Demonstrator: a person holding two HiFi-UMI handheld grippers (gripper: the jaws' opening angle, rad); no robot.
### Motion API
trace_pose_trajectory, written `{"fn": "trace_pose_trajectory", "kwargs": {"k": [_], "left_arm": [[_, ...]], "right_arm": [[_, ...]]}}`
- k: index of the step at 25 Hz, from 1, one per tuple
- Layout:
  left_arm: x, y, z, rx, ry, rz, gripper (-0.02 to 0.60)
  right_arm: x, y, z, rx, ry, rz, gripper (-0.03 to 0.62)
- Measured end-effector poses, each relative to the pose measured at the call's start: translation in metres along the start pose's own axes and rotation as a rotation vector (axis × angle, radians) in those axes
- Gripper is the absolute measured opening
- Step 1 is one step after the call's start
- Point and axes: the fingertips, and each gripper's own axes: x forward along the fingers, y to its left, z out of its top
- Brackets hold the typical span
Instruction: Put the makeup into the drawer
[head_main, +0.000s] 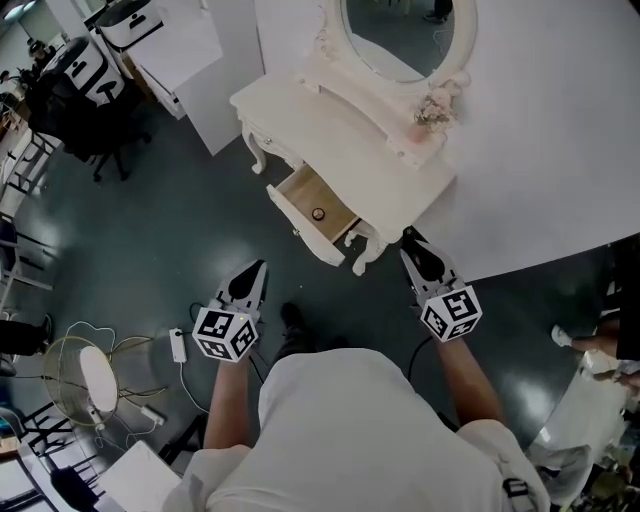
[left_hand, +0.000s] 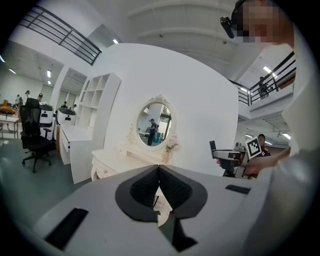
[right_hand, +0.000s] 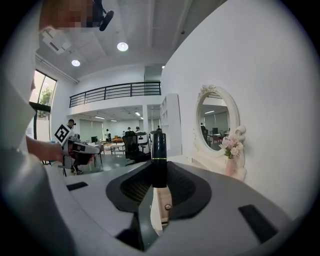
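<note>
While the right tongs (right_hand: 159, 167) are gripping a dark lipstick tube (right_hand: 159, 147) upright — its lower end hidden between them — the left tongs (left_hand: 159, 169) are sitting clenched, empty, both short of the open drawer (head_main: 303, 193) of the desk (head_main: 340, 130).

Cream dressing table (head_main: 330, 120) — oval mirror (head_main: 400, 35) and flower vase (head_main: 435, 108) on top; drawer (head_main: 305, 192) open.

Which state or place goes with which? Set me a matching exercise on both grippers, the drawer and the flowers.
Things:
1. left gripper
2. right gripper
3. drawer
4. flowers

States or places:
A. beside the mirror
B. shut on the dark makeup tube
C. pulled open
D. shut, nothing held

Pairs: 1-D, 2-B, 3-C, 4-A
</note>
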Motion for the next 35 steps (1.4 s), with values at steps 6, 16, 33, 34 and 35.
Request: {"fn": "trace_pose_trajectory", "kwargs": {"k": [6,16,33,34,35], "left_arm": [[0.023,0.046,0.010,0.004,0.024,-0.033,0.017],[0.051,0.111,0.036,0.027,0.047,-0.115,0.017],[0.076,0.157,0.051,0.023,0.060,-0.177,0.017],[0.078,0.157,0.051,0.022,0.062,-0.176,0.017],[0.080,0.157,0.050,0.020,0.065,-0.174,0.017]], "right_arm": [[0.045,0.004,0.003,0.016,0.018,-0.029,0.104],[0.108,0.020,0.020,0.026,0.020,-0.091,0.104],[0.149,0.032,0.033,0.014,0.043,-0.127,0.104],[0.151,0.030,0.032,0.015,0.045,-0.125,0.104],[0.153,0.028,0.031,0.017,0.049,-0.122,0.104]]}}
